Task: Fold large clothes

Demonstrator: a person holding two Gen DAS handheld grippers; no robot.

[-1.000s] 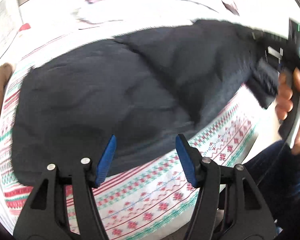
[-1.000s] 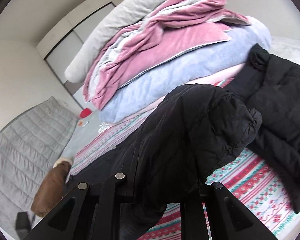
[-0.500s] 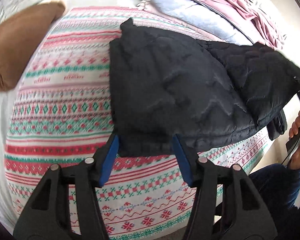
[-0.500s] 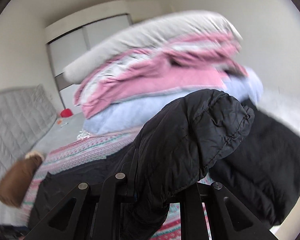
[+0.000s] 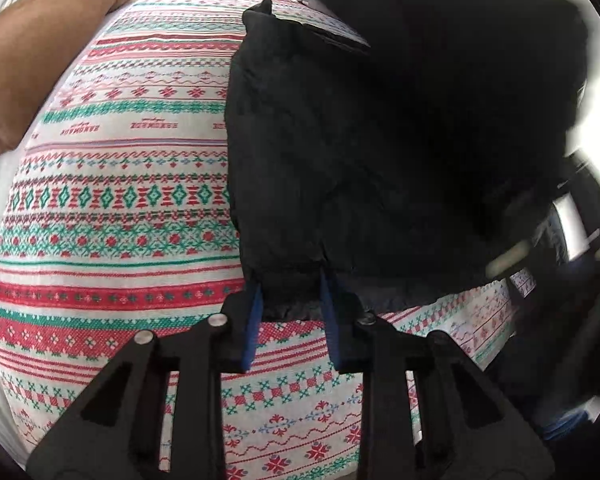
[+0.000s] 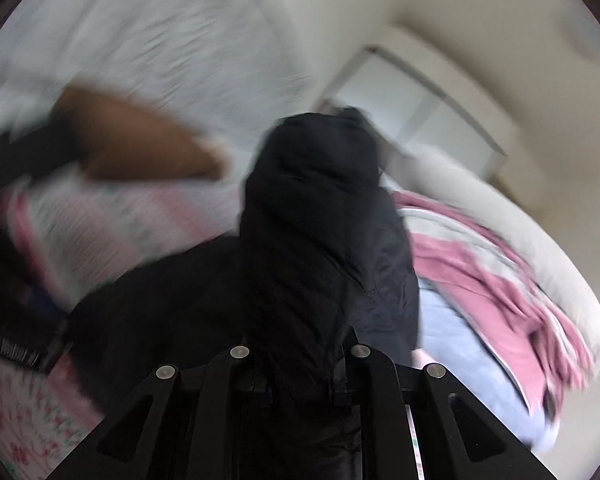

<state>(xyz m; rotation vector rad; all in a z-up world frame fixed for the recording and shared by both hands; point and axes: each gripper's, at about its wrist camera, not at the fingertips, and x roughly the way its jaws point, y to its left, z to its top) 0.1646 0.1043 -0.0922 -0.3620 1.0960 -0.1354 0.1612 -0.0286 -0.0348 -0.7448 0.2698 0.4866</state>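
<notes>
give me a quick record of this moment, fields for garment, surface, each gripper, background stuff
garment: black padded jacket, partly folded over itself
surface: patterned red, green and white bedspread
left gripper: jaws just been closing, pads pressing the jacket's near edge
right gripper: shut on a raised bunch of the jacket
background: brown cushion; pile of pink and pale blue bedding
view quality: right wrist view blurred

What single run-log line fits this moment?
left gripper: closing on black padded jacket hem | right gripper: shut on jacket | surface: patterned blanket

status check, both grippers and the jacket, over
Left gripper just closed on jacket hem. Right gripper shut on bunched jacket, lifted. Brown cushion clear.
</notes>
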